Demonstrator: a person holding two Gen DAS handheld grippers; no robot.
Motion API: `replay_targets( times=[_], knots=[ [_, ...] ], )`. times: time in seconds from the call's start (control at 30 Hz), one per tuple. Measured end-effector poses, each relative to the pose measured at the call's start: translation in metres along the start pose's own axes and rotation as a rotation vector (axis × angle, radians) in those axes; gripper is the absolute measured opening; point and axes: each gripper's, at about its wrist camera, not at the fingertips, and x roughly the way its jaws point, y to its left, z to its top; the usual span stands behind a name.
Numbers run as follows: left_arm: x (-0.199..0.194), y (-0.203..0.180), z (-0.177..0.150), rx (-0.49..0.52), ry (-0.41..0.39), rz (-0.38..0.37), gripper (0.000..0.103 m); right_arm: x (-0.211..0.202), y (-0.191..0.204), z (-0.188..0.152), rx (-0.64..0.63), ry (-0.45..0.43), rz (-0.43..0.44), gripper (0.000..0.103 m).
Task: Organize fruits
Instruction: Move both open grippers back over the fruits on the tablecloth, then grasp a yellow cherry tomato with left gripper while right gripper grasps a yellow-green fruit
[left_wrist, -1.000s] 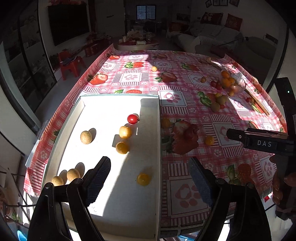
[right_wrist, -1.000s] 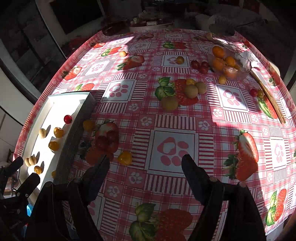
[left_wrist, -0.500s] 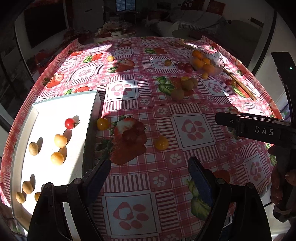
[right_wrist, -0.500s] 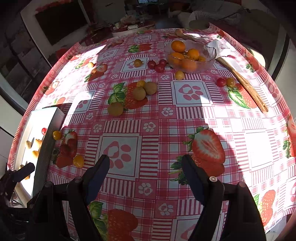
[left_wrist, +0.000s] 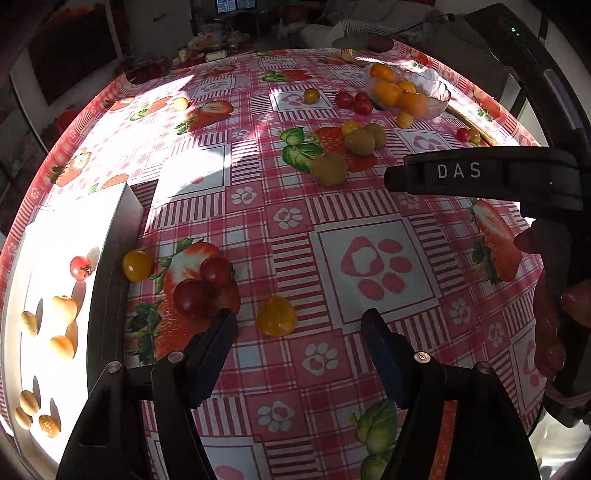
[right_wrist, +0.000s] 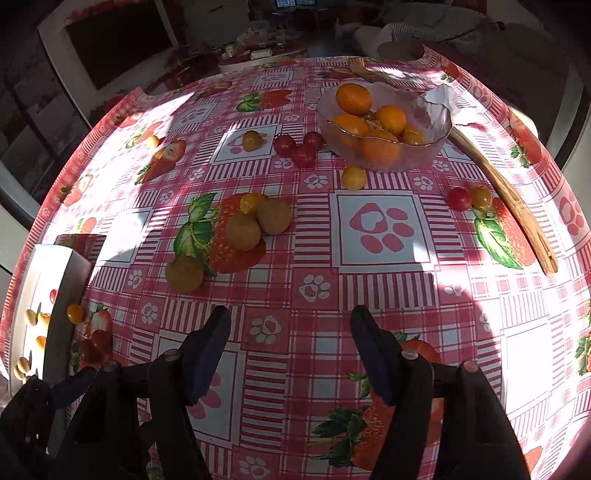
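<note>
Left gripper (left_wrist: 299, 325) stands with jaws apart and nothing between them, low over the tablecloth (left_wrist: 369, 206); a yellow tomato (left_wrist: 276, 316) lies just ahead of the gap. In the left wrist view, the white tray (left_wrist: 48, 229) at the left edge holds one red cherry tomato (left_wrist: 79, 268) and about seven small yellow-tan fruits — some are cut off by glare. Just outside its wall sit one yellow tomato (left_wrist: 137, 265) and two dark red tomatoes (left_wrist: 202, 284). Further off lie three brown kiwis (left_wrist: 351, 151), and the right gripper's body crosses the frame at the right.

Right gripper (right_wrist: 290, 332) is likewise spread wide and empty, hovering above bare cloth. In the right wrist view, the glass bowl (right_wrist: 436, 122) holds about five oranges (right_wrist: 353, 99). Loose near it: three red tomatoes (right_wrist: 300, 147), two yellow ones, and a red-and-yellow pair (right_wrist: 470, 198) beside wooden tongs (right_wrist: 517, 206).

Judgement: the sorting is partly done — tray and bowl are each stocked, yet well over a dozen fruits remain scattered on the table.
</note>
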Motion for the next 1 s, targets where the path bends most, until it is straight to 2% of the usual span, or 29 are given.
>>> replay_targets(
  times=[0.37,0.4,0.43,0.47,0.5,0.57,0.63,1.0],
  knots=[
    [0.002,-0.001,0.002,-0.020,-0.032,-0.004,0.071,0.023,0.019,0.035,-0.008,-0.036,0.036,0.058],
    [0.002,-0.001,0.002,-0.020,-0.037,-0.003,0.069,0.024,0.019,0.036,-0.003,-0.039,0.038,0.054],
    [0.000,0.000,0.001,-0.021,-0.045,-0.005,0.059,0.025,0.020,0.038,0.000,-0.041,0.035,0.051],
    [-0.001,0.000,0.001,-0.022,-0.045,-0.005,0.055,0.026,0.020,0.039,0.003,-0.044,0.034,0.041],
    [-0.002,0.001,0.001,-0.025,-0.044,-0.008,0.054,0.027,0.020,0.039,0.006,-0.043,0.040,0.027],
    [-0.003,0.004,-0.001,-0.030,-0.049,-0.006,0.044,0.025,0.018,0.038,0.016,-0.050,0.040,0.027],
    [-0.005,0.008,-0.003,-0.042,-0.053,-0.018,0.040,0.021,0.015,0.033,0.025,-0.052,0.046,0.027],
    [-0.010,0.006,-0.015,-0.005,-0.088,-0.032,0.040,-0.021,0.000,-0.036,0.070,-0.042,0.098,0.027]
  ],
)
